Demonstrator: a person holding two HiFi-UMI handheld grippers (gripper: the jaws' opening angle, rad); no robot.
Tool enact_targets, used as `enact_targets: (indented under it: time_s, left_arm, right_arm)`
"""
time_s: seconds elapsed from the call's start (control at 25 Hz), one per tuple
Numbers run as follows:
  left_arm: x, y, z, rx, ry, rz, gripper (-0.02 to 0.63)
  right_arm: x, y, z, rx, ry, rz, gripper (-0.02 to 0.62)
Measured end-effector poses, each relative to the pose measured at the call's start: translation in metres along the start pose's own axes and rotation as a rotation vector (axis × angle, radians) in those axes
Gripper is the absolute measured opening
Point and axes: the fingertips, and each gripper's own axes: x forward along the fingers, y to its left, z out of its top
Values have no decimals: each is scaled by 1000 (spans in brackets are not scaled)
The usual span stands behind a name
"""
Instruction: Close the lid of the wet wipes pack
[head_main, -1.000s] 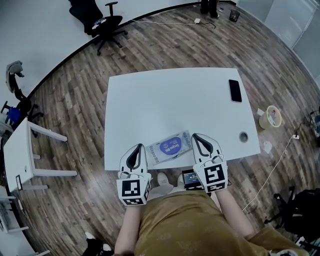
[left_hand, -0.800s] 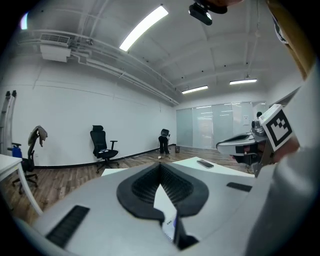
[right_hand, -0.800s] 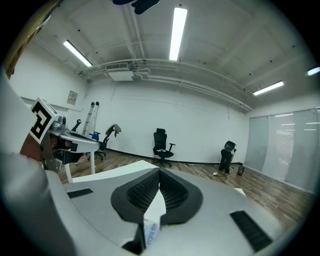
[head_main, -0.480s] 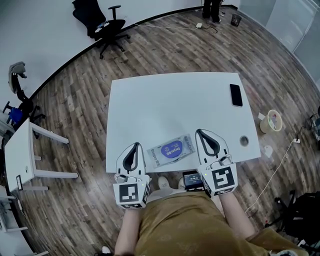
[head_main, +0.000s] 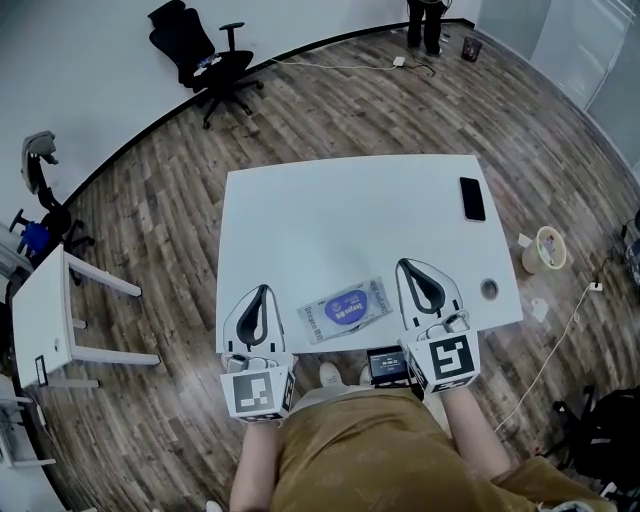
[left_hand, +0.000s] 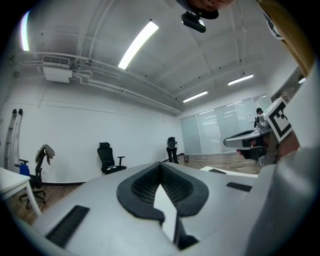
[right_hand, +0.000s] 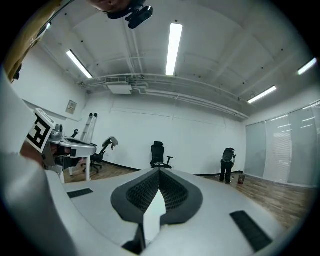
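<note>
1. Over the last second both tongs have drawn away from the pack (head_main: 345, 307). The left tongs (head_main: 262, 289) have slid out toward 8 o'clock, and a clear strip of desk (head_main: 340, 210) now shows between them and the pack's near end. The right tongs (head_main: 401, 263) have moved less and sit just beside the pack's 3 o'clock end.

2. In each gripper view the jaws are closed tip to tip with nothing between them. Both look out across the room rather than down at the pack.

3. The pack has stayed where it was. It lies flat near the desk's 6 o'clock edge, between the two tongs and touching neither.

4. The purple oval lid (head_main: 347, 300) appears to lie flat against the pack with no raised flap showing. It is too small in the head view for us to confirm that it has snapped shut.

5. We read the retreat as a release after the press, so the task looks done or very nearly so. If the lid should spring up, one more push with closed tongs would settle it.
</note>
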Motion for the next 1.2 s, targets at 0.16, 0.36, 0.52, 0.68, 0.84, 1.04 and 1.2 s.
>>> enact_targets:
  time_s: [0.16,0.36,0.52,0.68,0.84,1.04,1.2]
  left_arm:
    - [2,3,-4,4,11,13,5]
    - [2,7,-6,-3,9,25,5]
    - [3,12,-6,-14,14,28,5]
    - [5,15,-6,-18,5,31,5]
    - [7,12,-8,-15,4,22,5]
    - [8,12,-6,-19,0,17,5]
    - [10,10,-7,-20,2,16,5]
  right_arm:
    - [-1,-4,1,13,-13,-7,8]
    - [0,-9,-3,6,-20,-16,8]
    - [3,-5,-2,8,9,-12,8]
    - [4,-4,-3,-16,-3,-15,8]
    - [1,-5,-5,-13,-5,-22,8]
    - [-1,-8,-5,-5,-3,-27,8]
    - [-2,-11,-4,-5,-5,-27,8]
